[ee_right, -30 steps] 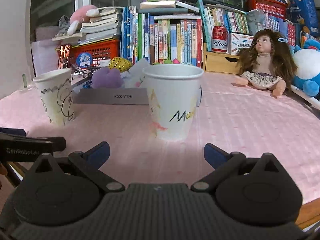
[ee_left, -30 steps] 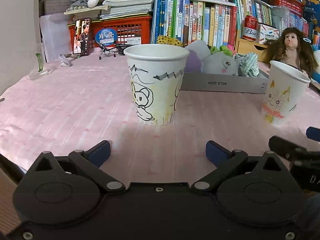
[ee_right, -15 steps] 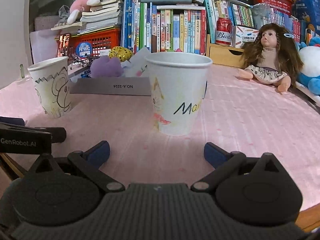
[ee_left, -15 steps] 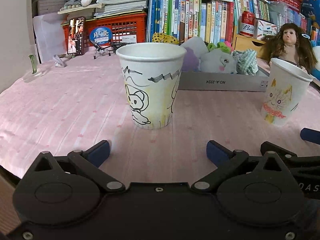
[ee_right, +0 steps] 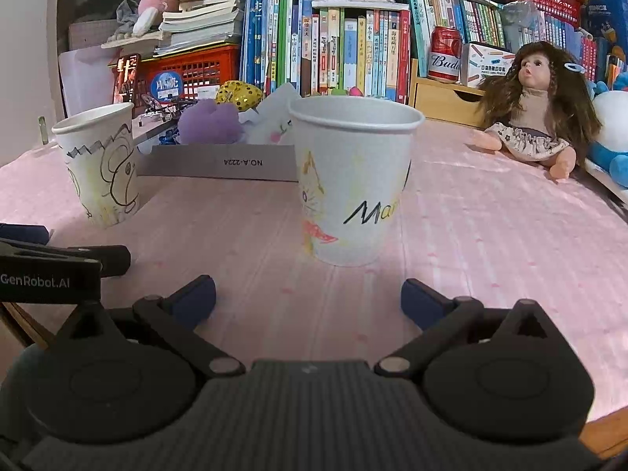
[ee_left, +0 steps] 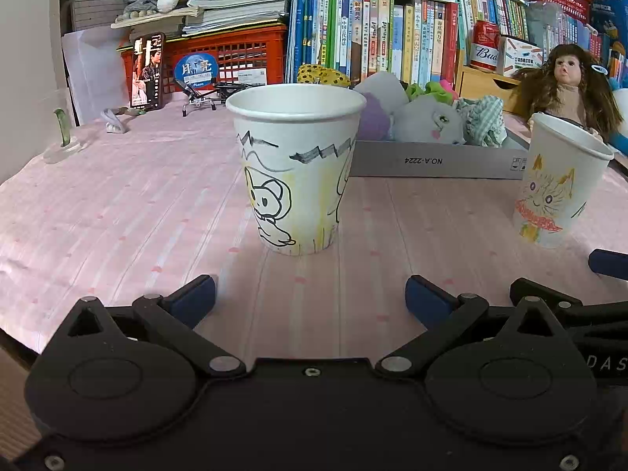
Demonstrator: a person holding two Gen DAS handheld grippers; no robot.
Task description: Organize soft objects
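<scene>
A grey cardboard box [ee_left: 435, 165] at the back of the pink table holds several soft toys: a purple plush [ee_left: 373, 117], a grey plush [ee_left: 428, 123], a checked cloth [ee_left: 484, 117] and a yellow sequined one [ee_left: 320, 75]. A paper cup with a mouse drawing [ee_left: 296, 172] stands just ahead of my left gripper [ee_left: 310, 294], which is open and empty. In front of my right gripper [ee_right: 308, 296], also open and empty, stands a paper cup with a cat drawing [ee_right: 353, 180]. The box [ee_right: 219, 163] and the purple plush [ee_right: 210, 121] lie behind it on the left.
A doll [ee_right: 530, 110] sits at the right on the pink cloth [ee_right: 490, 235], beside a blue and white plush [ee_right: 612, 133]. Books, a red crate [ee_left: 219, 59], a beer can [ee_right: 443, 55] and a wooden drawer line the back. The table edge is close below both grippers.
Both grippers have drawn slightly nearer to their cups and tipped up a little; each cup looks larger and lower in its view. Both stay open.
</scene>
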